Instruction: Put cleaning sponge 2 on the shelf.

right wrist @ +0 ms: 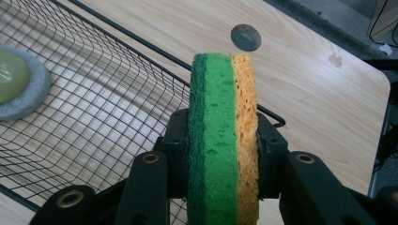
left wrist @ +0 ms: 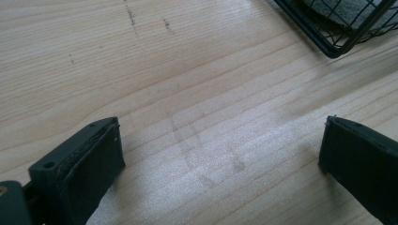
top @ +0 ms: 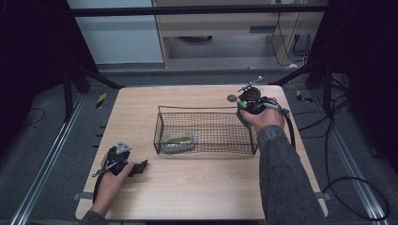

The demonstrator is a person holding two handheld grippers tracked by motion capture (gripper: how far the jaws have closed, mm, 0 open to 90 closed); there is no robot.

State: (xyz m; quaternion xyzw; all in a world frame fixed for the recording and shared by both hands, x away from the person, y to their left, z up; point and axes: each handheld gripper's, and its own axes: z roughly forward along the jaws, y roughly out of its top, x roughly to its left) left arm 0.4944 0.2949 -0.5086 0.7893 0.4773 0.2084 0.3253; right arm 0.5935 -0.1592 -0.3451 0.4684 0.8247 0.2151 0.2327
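My right gripper (right wrist: 223,140) is shut on a sponge (right wrist: 223,117), green scouring side on one face and orange foam on the other, held on edge above the right end of a black wire basket (right wrist: 94,108). From above, the right gripper (top: 244,110) hovers at the basket's (top: 206,110) far right corner, a sliver of green sponge (top: 241,115) peeking out under the hand. Inside the basket's left end lies a yellowish-green pad with a grey rim (top: 178,139). My left gripper (left wrist: 220,154) stands open over bare wood at the table's front left (top: 138,167).
A small round grey hole or plug (top: 232,98) marks the tabletop beyond the basket. The light wooden table (top: 197,187) has rounded corners. Cables lie on the floor to the right, and a basket corner (left wrist: 335,44) juts in near the left gripper.
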